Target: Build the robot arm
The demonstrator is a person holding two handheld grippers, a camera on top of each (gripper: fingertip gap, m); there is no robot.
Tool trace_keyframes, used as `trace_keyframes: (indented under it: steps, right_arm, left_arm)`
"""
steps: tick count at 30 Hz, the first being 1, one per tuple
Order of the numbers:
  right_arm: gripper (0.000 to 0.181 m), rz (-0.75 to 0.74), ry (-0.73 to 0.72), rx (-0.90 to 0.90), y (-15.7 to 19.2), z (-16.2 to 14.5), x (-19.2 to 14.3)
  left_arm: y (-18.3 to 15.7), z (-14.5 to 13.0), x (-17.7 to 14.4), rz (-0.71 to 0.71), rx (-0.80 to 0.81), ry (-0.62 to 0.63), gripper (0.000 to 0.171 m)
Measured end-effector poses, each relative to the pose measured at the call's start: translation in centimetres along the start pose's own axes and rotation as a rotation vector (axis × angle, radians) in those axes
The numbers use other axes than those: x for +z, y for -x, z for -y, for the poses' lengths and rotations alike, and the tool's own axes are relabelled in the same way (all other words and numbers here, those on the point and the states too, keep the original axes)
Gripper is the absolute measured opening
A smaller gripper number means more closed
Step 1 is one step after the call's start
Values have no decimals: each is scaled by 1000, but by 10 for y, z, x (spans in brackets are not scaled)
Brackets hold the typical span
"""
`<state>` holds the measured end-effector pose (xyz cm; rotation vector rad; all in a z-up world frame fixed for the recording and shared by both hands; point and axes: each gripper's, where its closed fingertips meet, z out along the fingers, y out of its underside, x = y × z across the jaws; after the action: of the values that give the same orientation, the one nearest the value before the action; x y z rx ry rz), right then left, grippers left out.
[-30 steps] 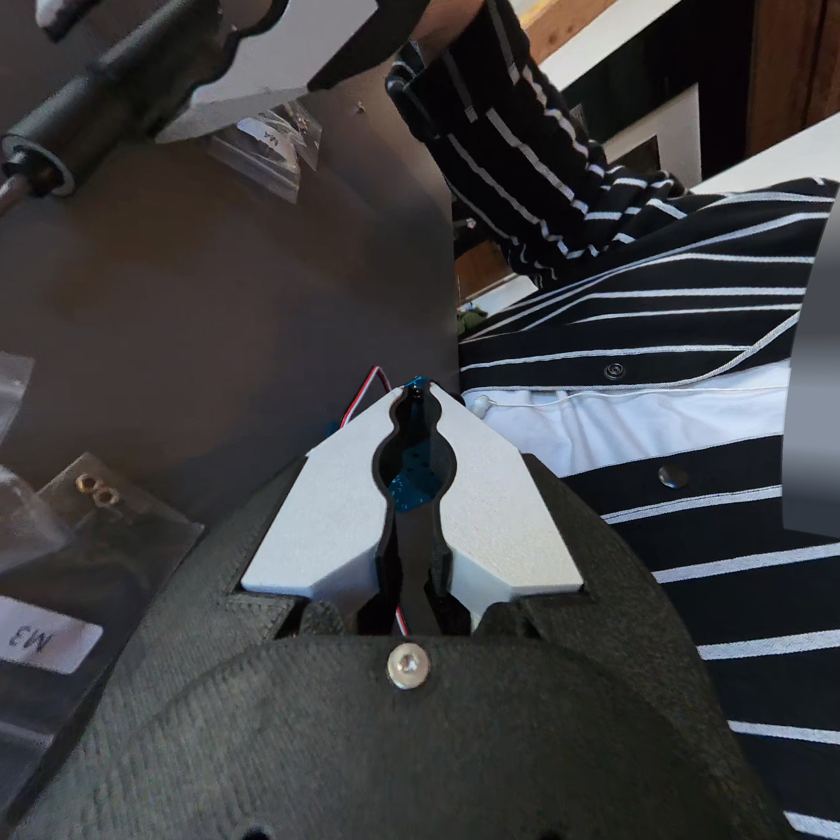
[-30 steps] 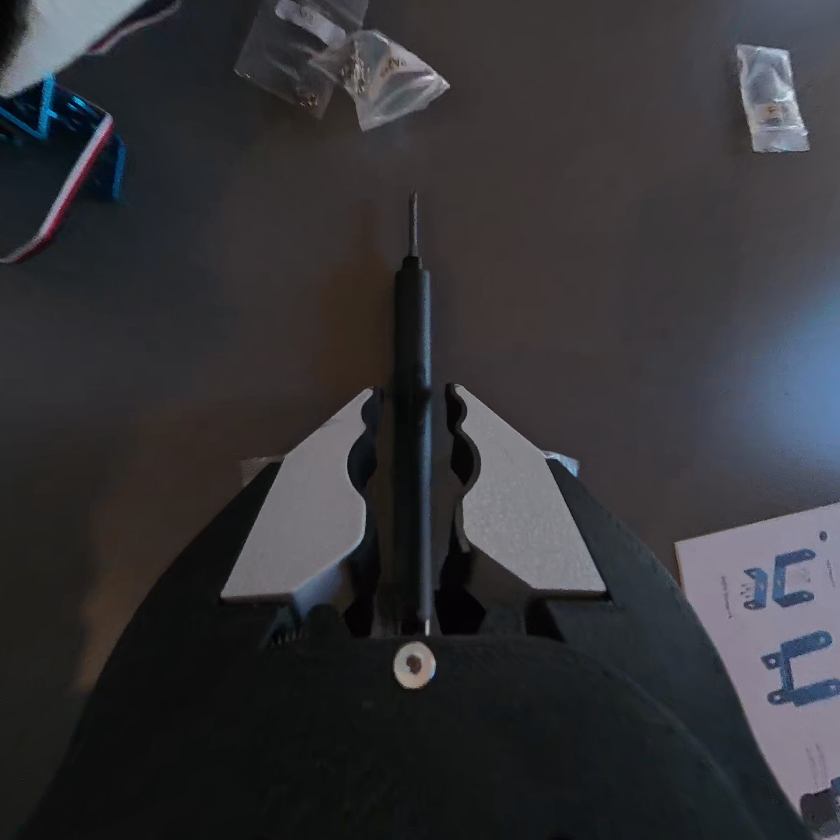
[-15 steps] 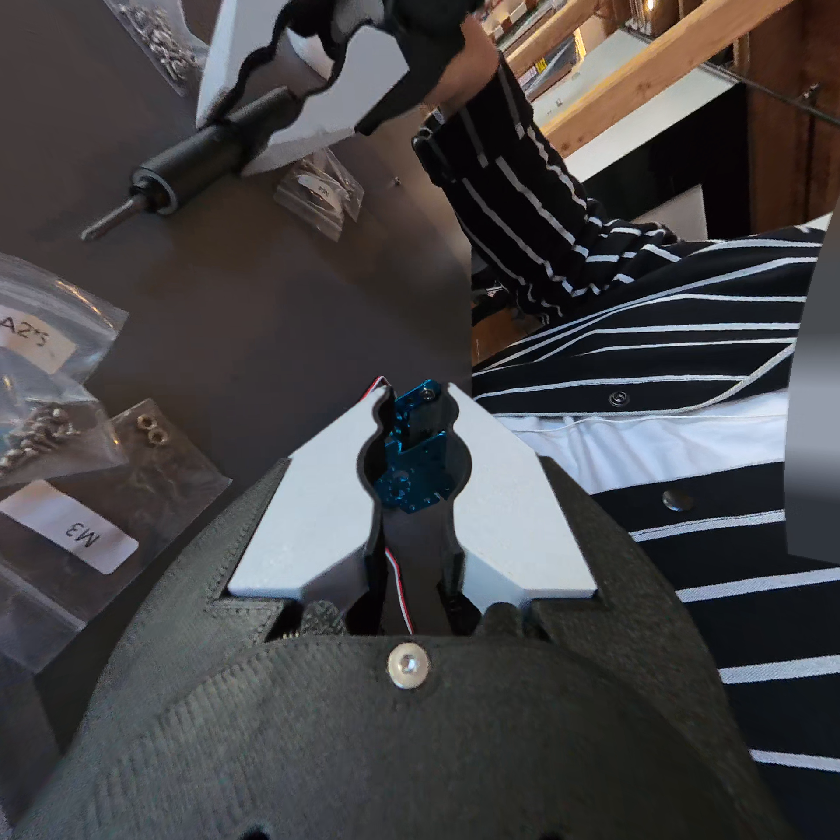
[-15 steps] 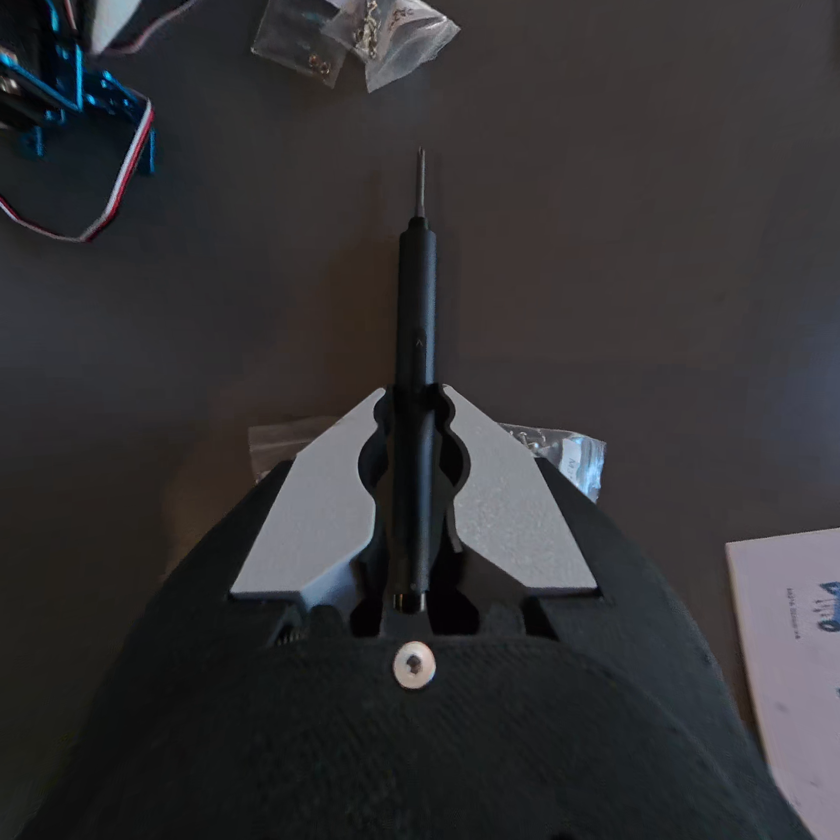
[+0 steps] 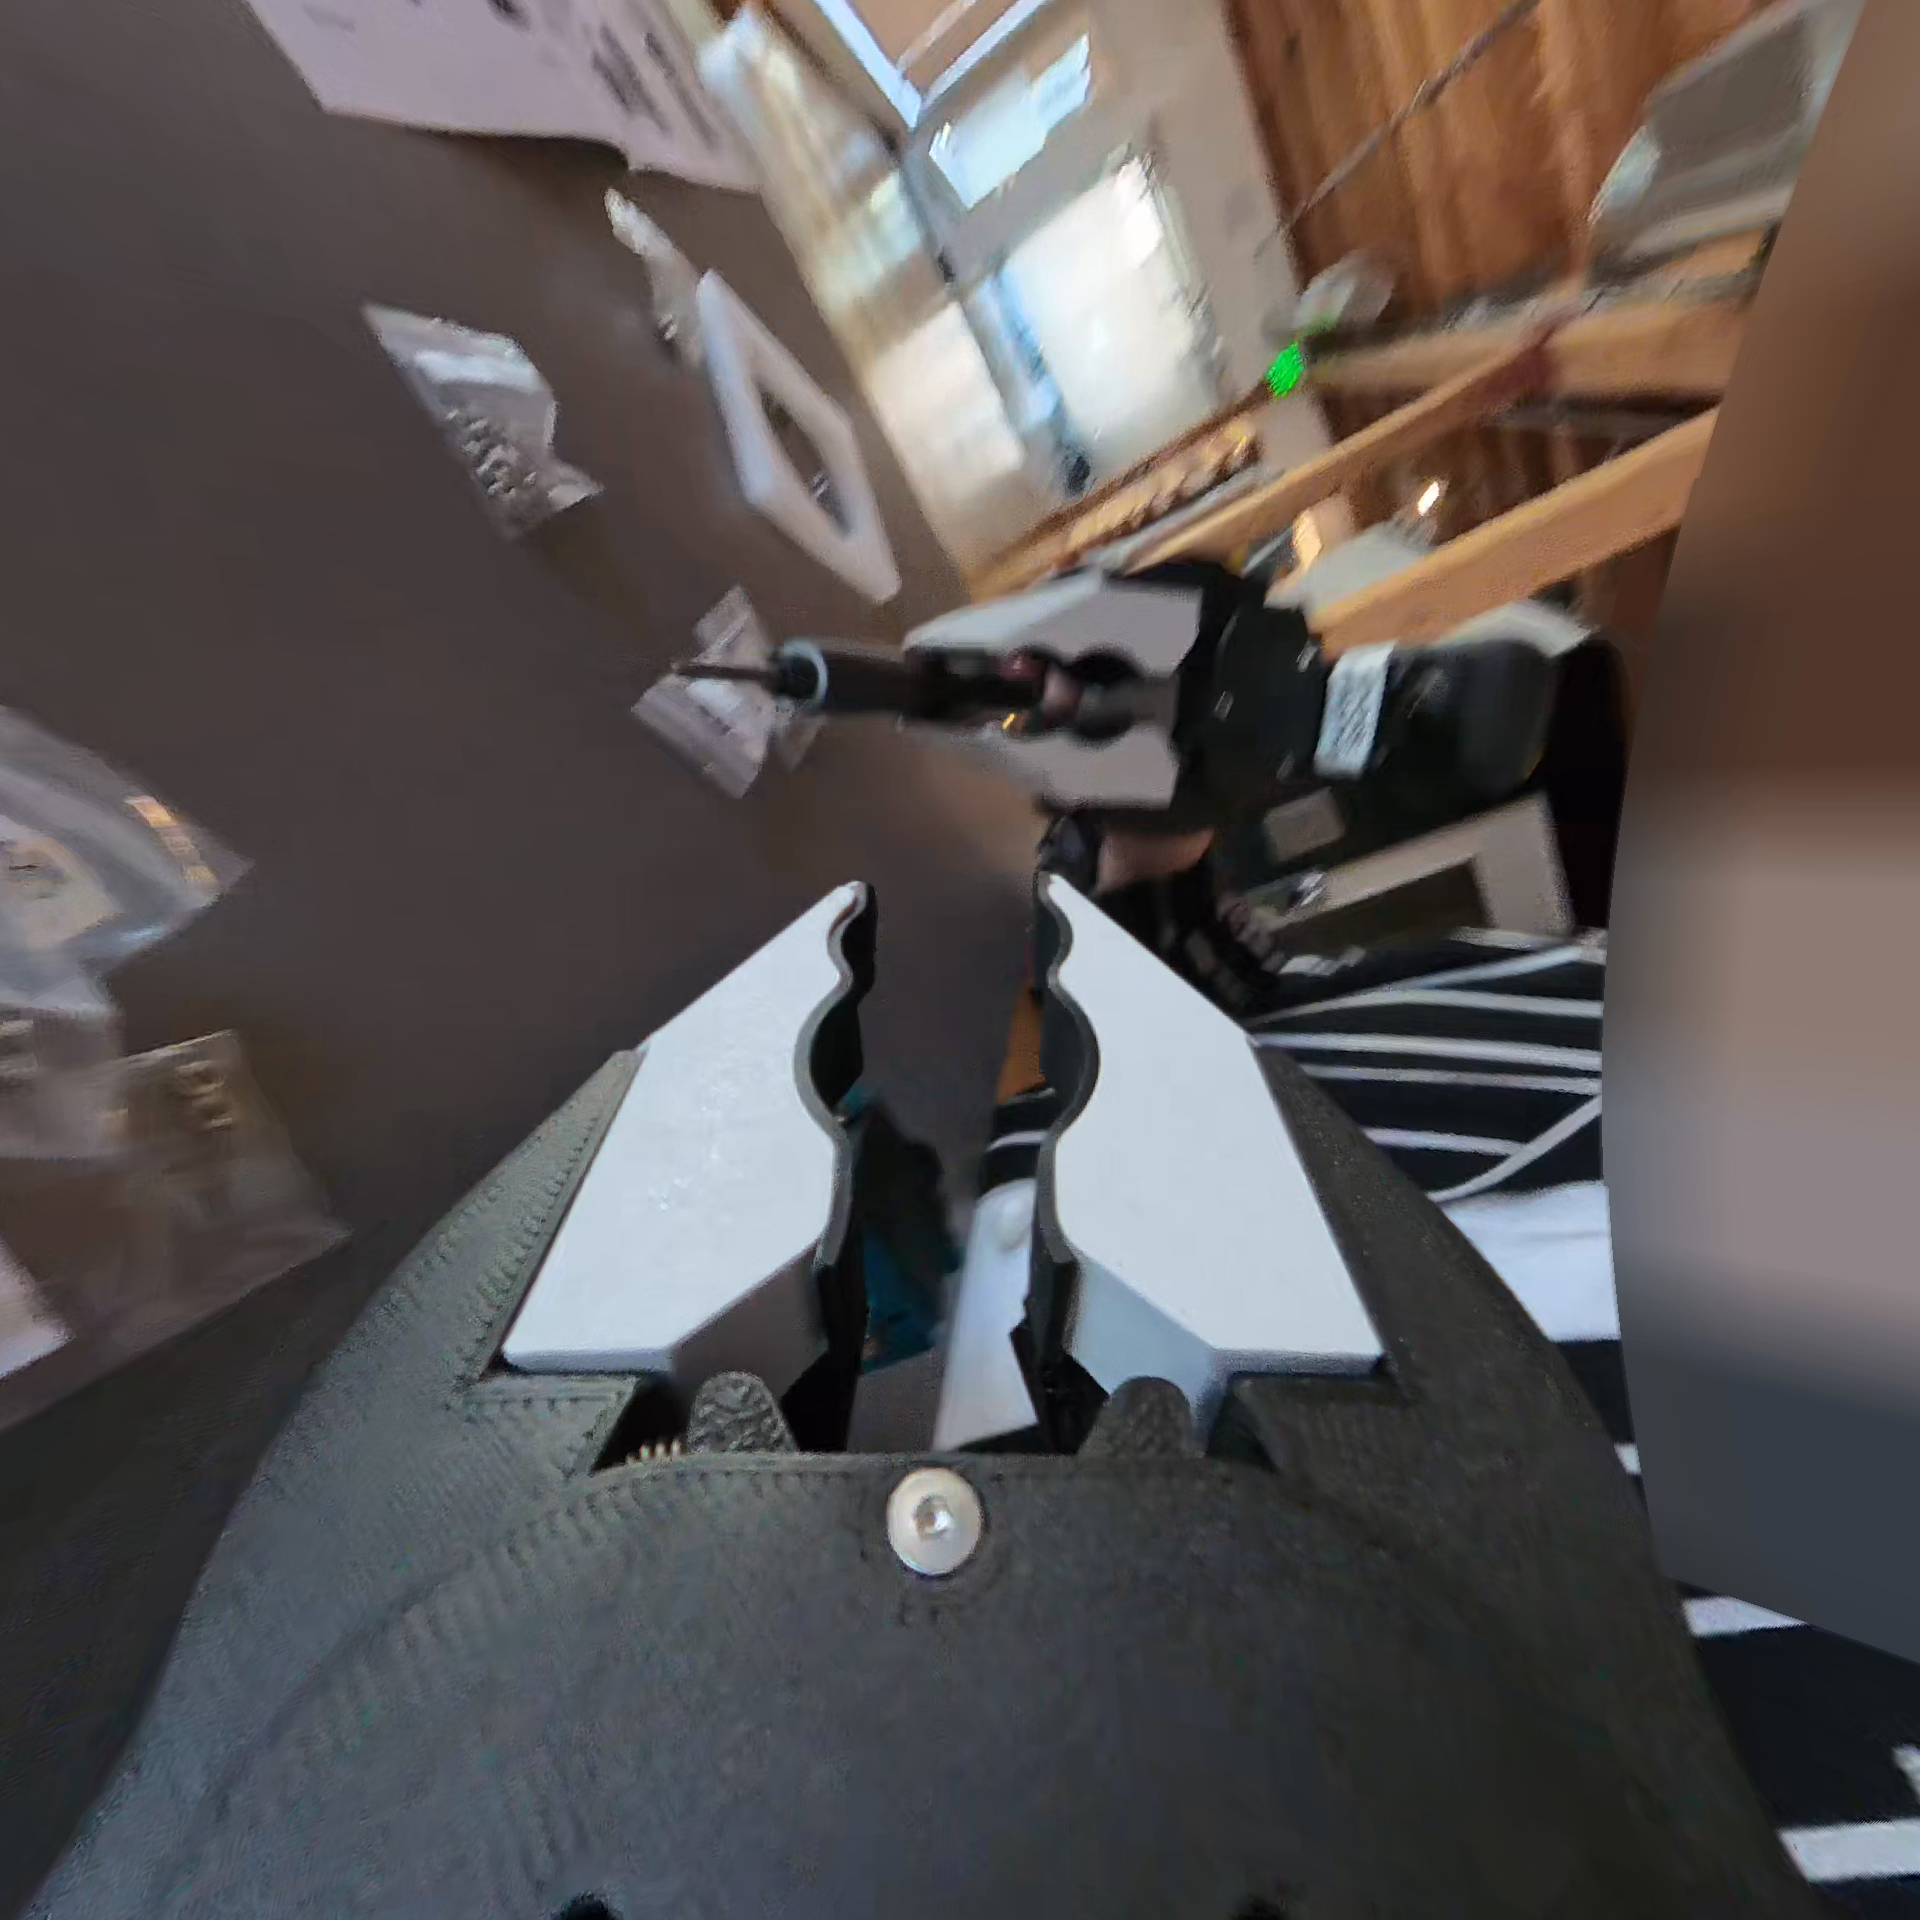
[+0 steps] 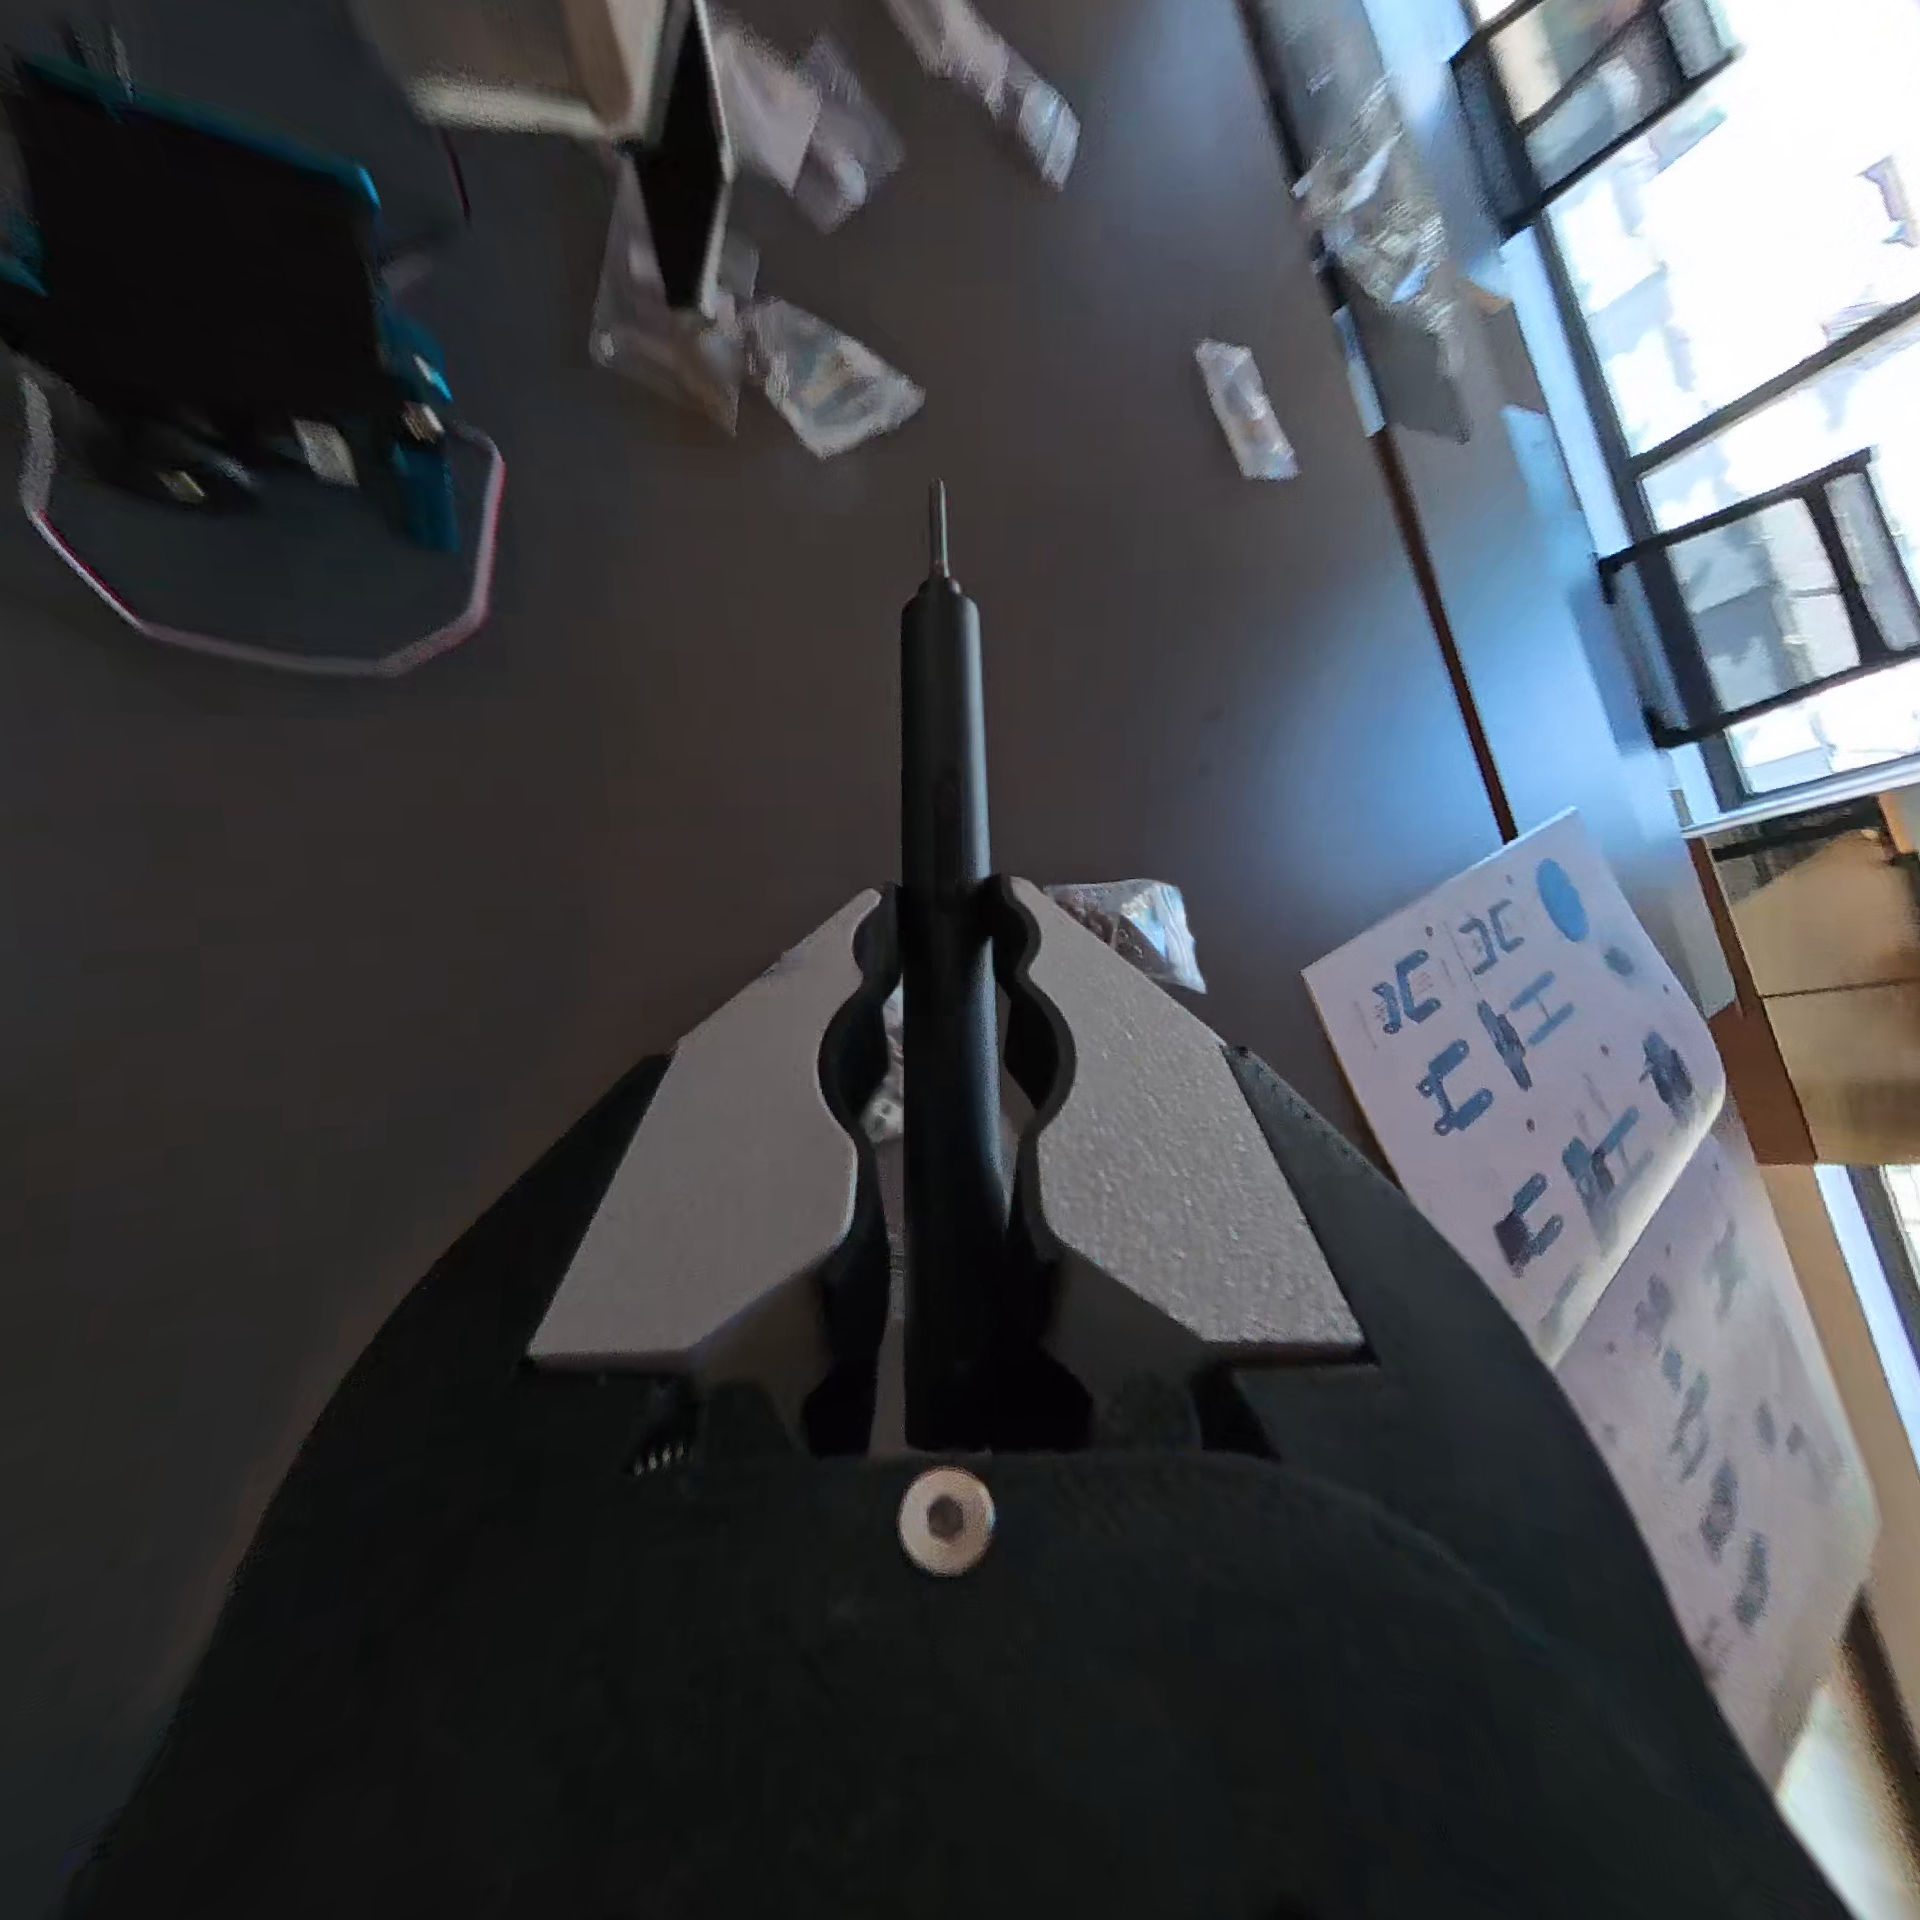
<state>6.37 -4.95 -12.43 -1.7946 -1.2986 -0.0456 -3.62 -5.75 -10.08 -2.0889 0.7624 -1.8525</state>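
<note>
My right gripper point(image 6: 942, 894) is shut on a black screwdriver point(image 6: 940, 748), whose thin bit points forward above the dark table point(image 6: 623, 831). A blue bracket assembly point(image 6: 208, 312) with a red and white wire point(image 6: 457, 613) lies on the table at the far left. My left gripper point(image 5: 951, 904) is open, its jaws apart and holding nothing. A bit of blue point(image 5: 894, 1278) shows low between its fingers. The left wrist view also shows the right gripper point(image 5: 935, 681) with the screwdriver point(image 5: 831, 675) held over a small bag.
Several clear bags of small hardware point(image 6: 831, 384) point(image 5: 488, 416) lie about the table. A printed sheet with blue drawings point(image 6: 1538, 1091) lies at the right edge. A white frame-like part point(image 5: 790, 436) lies farther off. A person's striped shirt point(image 5: 1434, 1039) is close on the right.
My left gripper has opened and let go of the blue bracket assembly, which now lies on the table. Both views have swung round. The right gripper still holds the screwdriver.
</note>
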Motion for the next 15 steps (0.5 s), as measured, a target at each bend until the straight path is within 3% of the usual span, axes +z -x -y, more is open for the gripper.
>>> trace_keyframes:
  steps: [4,6,9,13,15]
  right_arm:
    - [15,-132,-158,123,9,23,-23]
    - [15,-185,-232,161,6,34,-37]
    - [15,-120,-337,208,14,48,-49]
    - [15,-57,-363,160,28,45,-57]
    - [15,-29,-370,167,32,38,-62]
  left_arm:
    - [-8,4,11,108,-26,-81,34]
    - [-20,3,24,98,-36,-120,41]
    - [-37,9,45,34,-47,-221,51]
    - [-55,16,64,-47,-38,-359,17]
    - [-57,11,73,-27,-24,-377,16]
